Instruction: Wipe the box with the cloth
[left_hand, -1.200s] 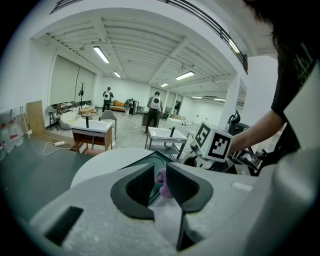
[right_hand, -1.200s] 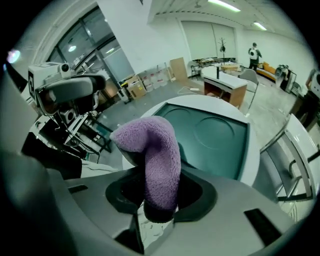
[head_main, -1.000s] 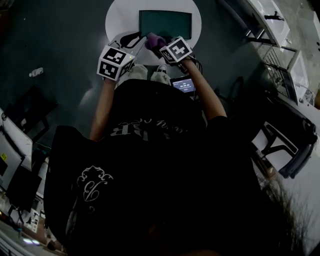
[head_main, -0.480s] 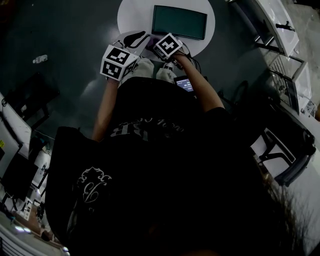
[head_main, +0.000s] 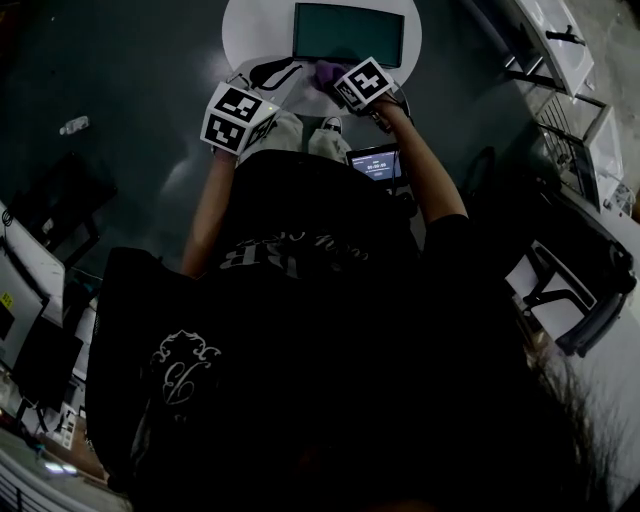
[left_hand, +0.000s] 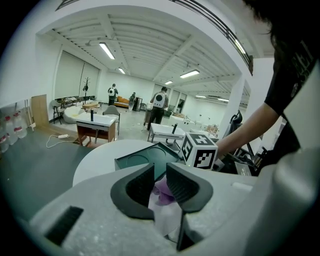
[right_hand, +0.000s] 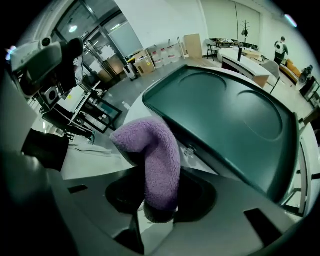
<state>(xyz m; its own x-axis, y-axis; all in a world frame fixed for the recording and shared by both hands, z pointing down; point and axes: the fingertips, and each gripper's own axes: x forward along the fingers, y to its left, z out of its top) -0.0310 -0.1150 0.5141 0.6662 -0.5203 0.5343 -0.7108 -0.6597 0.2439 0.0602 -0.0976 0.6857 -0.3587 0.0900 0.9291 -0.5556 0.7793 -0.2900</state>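
Purple cloth is pinched in the right gripper, with the box just beyond it on the far side, long edge running left-right. Left gripper is empty, jaws barely apart, off the box's near-left corner.

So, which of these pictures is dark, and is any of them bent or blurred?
Head view: dim, a dark shirt fills most of it, only the round table is bright. Left gripper view: well lit by ceiling lamps, strong fisheye bending, black corners. Right gripper view: the same bending; the purple cloth is sharp enough to show its pile.
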